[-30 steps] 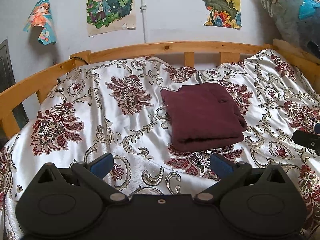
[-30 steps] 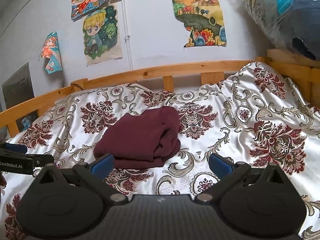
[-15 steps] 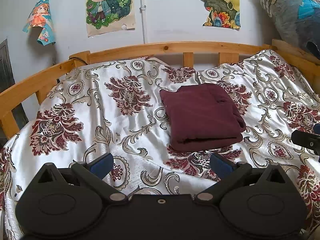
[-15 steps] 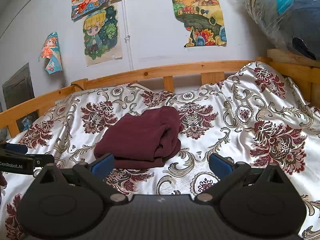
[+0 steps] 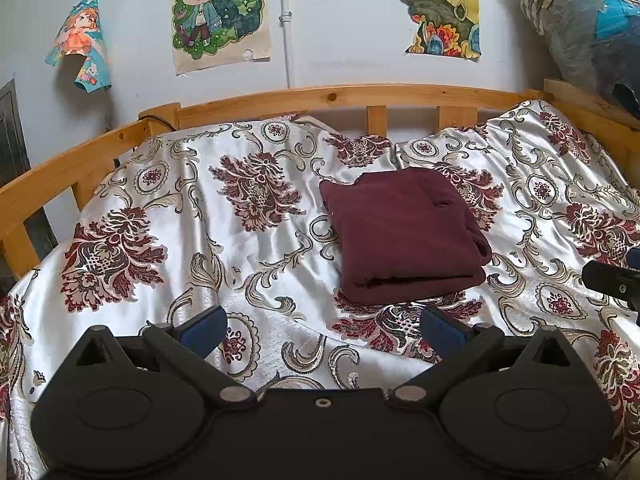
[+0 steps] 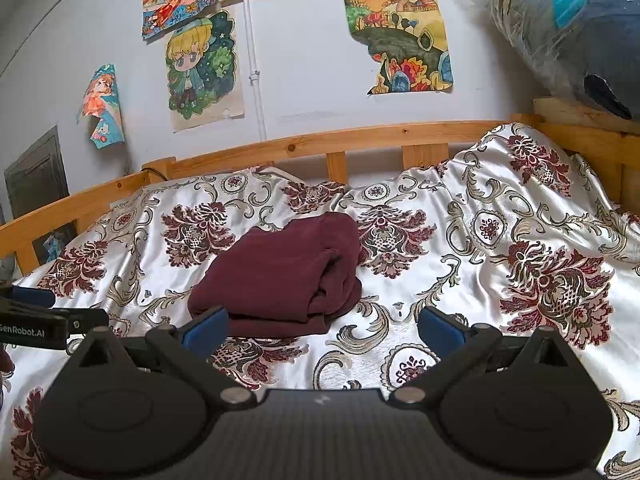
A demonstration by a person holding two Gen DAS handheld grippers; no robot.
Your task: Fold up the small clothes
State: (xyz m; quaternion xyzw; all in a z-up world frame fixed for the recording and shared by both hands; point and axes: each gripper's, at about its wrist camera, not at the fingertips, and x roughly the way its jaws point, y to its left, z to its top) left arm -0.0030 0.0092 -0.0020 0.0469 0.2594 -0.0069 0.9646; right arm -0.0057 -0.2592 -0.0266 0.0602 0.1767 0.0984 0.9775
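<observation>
On the bed, a maroon garment (image 5: 404, 236) lay folded into a compact rectangle, resting on a white satin bedspread (image 5: 248, 248) patterned with dark red flowers and grey scrolls. It sat roughly mid-bed, well short of the wooden bed rail (image 5: 328, 98) running along the wall. Folded edges faced the near side and the right side.

The left gripper (image 5: 322, 326) hovered above the bedspread, just short of the garment's near edge, jaws spread wide, nothing between the blue pads (image 5: 202, 328). The garment lay ahead of it and slightly to its right.

The right gripper (image 6: 322, 326) was likewise spread wide and empty. One blue pad (image 6: 206, 326) overlapped the garment's near corner in its view; whether it touched the cloth could not be told. The left gripper's tip (image 6: 36, 312) showed at that view's left edge, near the garment.

Cartoon posters (image 6: 202, 68) hung on the pale wall behind. A bulky plastic-wrapped bundle (image 6: 568, 28) sat at the upper right.
</observation>
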